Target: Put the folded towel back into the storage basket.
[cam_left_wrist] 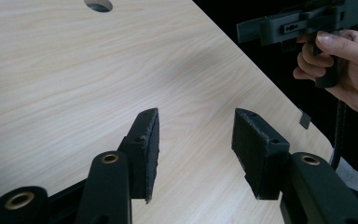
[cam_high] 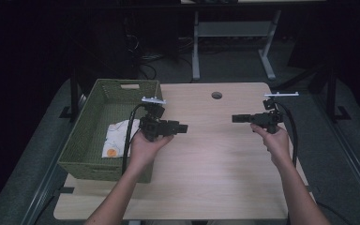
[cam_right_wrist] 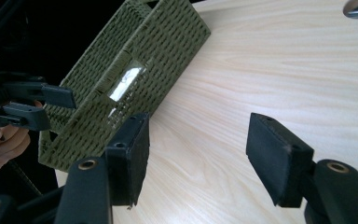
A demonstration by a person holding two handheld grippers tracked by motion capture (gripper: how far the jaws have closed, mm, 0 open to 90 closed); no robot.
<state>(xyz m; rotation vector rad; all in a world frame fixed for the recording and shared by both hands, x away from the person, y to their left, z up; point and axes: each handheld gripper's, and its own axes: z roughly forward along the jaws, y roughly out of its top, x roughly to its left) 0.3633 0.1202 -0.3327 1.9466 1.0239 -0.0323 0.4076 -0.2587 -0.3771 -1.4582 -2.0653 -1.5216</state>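
Observation:
My left gripper [cam_high: 183, 127] is held above the table [cam_high: 215, 159] beside the basket's right wall, pointing right. Its jaws stand open with nothing between them [cam_left_wrist: 196, 114]. My right gripper [cam_high: 235, 118] hovers over the table's right side, pointing left at the other one, open and holding nothing [cam_right_wrist: 198, 121]. A green woven basket [cam_high: 82, 140] sits at the table's left. A white cloth [cam_high: 117, 136] with an orange mark lies in it. In the right gripper view, the basket [cam_right_wrist: 135, 60] lies ahead on the left, with the left gripper [cam_right_wrist: 39, 106] beside it.
A round cable hole [cam_high: 216, 95] is in the table near its far edge. A bare stretch of wood lies between the two grippers. Beyond the table stands a white desk frame [cam_high: 196, 47] on a dark floor. The other hand's gripper [cam_left_wrist: 284, 28] shows past the table's edge.

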